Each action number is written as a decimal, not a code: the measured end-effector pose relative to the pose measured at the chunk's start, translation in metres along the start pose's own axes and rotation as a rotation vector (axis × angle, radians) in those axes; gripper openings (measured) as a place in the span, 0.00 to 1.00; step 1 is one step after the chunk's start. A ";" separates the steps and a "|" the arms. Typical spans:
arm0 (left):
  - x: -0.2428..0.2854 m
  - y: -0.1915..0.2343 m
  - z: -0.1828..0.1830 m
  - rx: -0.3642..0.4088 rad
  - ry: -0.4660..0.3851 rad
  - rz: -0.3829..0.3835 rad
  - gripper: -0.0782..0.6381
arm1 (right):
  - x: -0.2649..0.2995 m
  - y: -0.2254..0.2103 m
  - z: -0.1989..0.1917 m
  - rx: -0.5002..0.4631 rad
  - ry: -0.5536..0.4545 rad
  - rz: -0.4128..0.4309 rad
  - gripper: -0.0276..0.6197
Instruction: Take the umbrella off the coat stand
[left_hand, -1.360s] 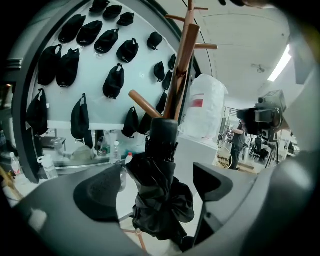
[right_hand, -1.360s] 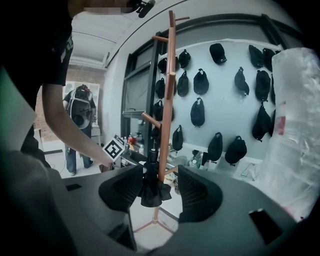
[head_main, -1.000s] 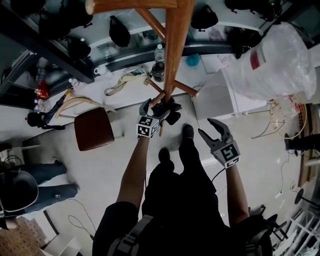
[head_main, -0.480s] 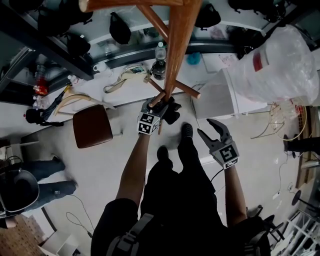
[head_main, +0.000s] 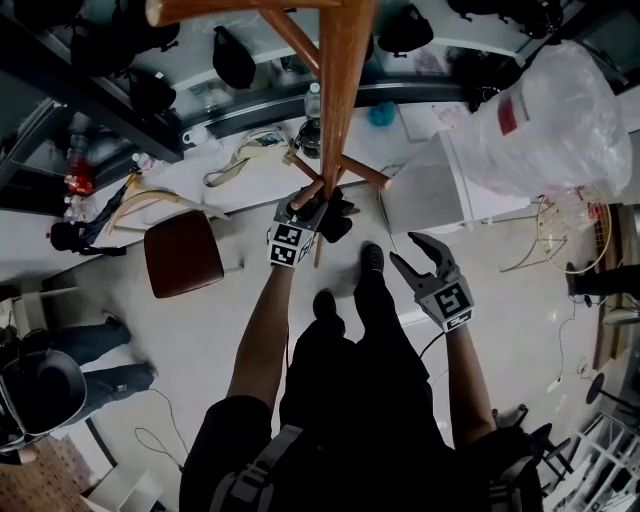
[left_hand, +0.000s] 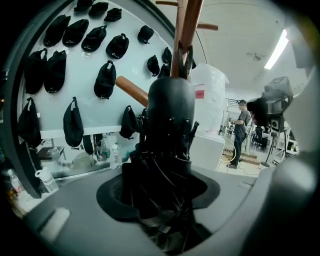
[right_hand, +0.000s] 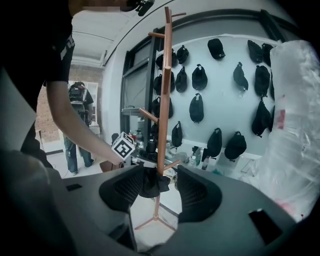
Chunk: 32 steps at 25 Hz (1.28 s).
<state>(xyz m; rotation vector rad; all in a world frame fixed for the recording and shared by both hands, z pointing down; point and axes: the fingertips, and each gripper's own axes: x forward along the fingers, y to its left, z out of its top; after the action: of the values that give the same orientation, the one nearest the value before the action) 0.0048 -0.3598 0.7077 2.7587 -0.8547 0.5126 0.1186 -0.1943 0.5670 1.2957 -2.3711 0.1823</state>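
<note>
Left claw has just been closing, and in the head view it sits at the black umbrella, low on the stand, just under a pair of slanted pegs. Judgement: grab made, lift-off comes next; umbrella not yet off. Right claw hangs wide and empty, well apart to the right. Stand is varnished brown wood with a round pole and round pegs.

Left gripper view: umbrella fills the gap, and the pads press into the folded cloth on both sides. So the grip is half-narrow, clamped on the umbrella. Cloth is thin, black, pleated and floppy, likely to squash under the pads. Thin rib tips ring a smooth, rounded, matte hard top. Top leans on the pole, next to a peg. How it hooks on is hidden, so it could snag when pulled. Black caps hang on the pale wall behind.

Right gripper view: jaws are wide, with nothing between them. Ribbed black pads sit on a matte grey body. Far off, the umbrella is a dark, limp bundle on the pole, with the left claw at it.
</note>
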 end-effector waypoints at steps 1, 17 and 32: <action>-0.001 0.000 0.002 0.002 0.000 0.003 0.41 | -0.001 -0.001 0.002 -0.001 -0.006 -0.001 0.37; -0.013 -0.005 0.020 0.020 -0.011 -0.011 0.40 | -0.012 -0.001 0.013 0.000 -0.036 -0.030 0.37; -0.031 -0.002 0.046 -0.023 -0.039 -0.019 0.40 | -0.025 -0.003 0.014 0.012 -0.053 -0.059 0.37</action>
<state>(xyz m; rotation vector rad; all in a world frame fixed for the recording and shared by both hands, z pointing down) -0.0059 -0.3559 0.6531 2.7616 -0.8369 0.4444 0.1287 -0.1813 0.5429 1.3899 -2.3757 0.1471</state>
